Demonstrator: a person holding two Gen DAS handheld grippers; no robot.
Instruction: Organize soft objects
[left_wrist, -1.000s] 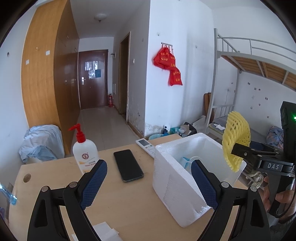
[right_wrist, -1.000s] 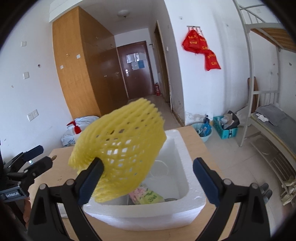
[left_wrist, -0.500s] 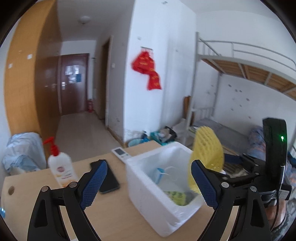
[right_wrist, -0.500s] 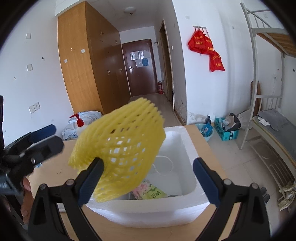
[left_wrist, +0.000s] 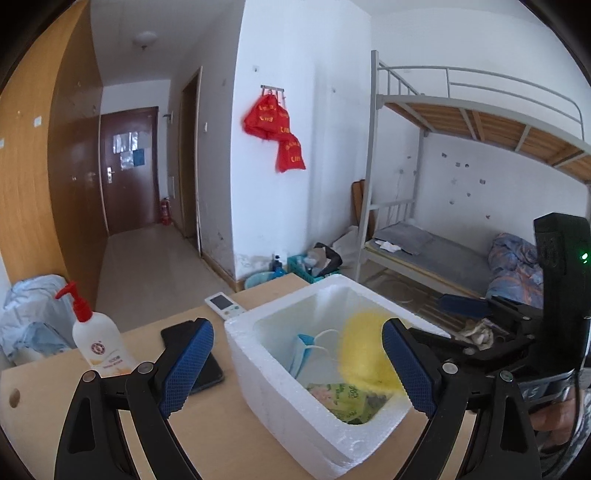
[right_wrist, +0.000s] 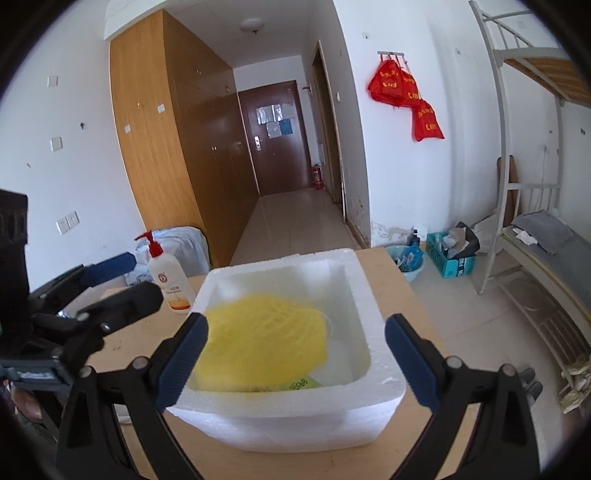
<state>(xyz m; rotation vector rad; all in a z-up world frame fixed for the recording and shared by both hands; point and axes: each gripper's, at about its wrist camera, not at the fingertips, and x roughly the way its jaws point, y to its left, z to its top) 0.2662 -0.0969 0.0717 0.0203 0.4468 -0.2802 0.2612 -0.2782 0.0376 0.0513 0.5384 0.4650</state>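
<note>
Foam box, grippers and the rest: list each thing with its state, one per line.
Foam box: open-topped, upright on the desk, partly filled.
Yellow foam net: blurred, inside the box, free of both grippers.
Face mask: in the box, leaning on the wall.
Green packet: lying on the box floor.
Right gripper: open, empty.
Left gripper: open, empty.
Pump bottle: upright.
Phone: screen dark, lying flat.

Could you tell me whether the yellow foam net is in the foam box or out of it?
In. The yellow foam net shows blurred inside the white foam box, between its walls, free of both open grippers.
</note>
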